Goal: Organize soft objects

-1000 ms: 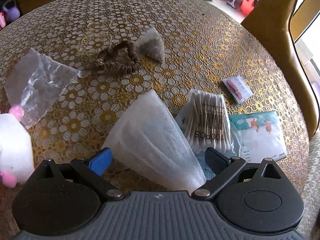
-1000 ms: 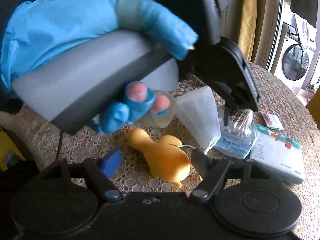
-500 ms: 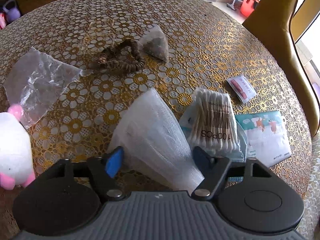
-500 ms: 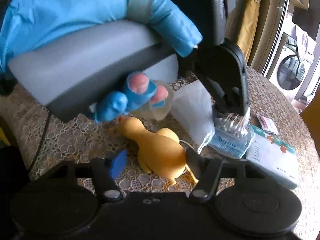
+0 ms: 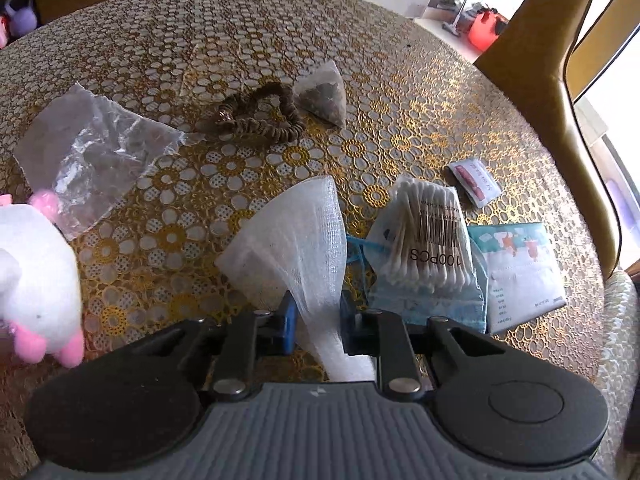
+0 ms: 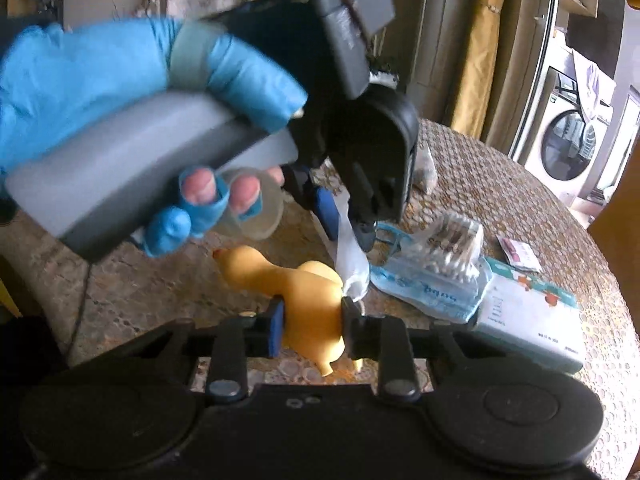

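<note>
My left gripper (image 5: 316, 322) is shut on a white gauze net sleeve (image 5: 296, 240) that fans out ahead of it over the table. The same sleeve (image 6: 350, 256) hangs from that gripper in the right wrist view. My right gripper (image 6: 312, 326) is shut on a yellow rubber duck (image 6: 308, 300) lying on the table. A white and pink plush toy (image 5: 36, 284) sits at the left edge of the left wrist view.
On the gold-patterned round table (image 5: 400, 92) lie a clear plastic bag (image 5: 88, 156), a brown hair tie (image 5: 260, 118), a tea bag (image 5: 324, 94), a cotton swab pack (image 5: 428, 236), a tissue pack (image 5: 520, 272) and a small sachet (image 5: 474, 178). A chair (image 5: 532, 60) stands at the right.
Both grippers have closed: the left on the gauze sleeve, the right on the yellow duck. The left gripper has drawn back and risen slightly.
</note>
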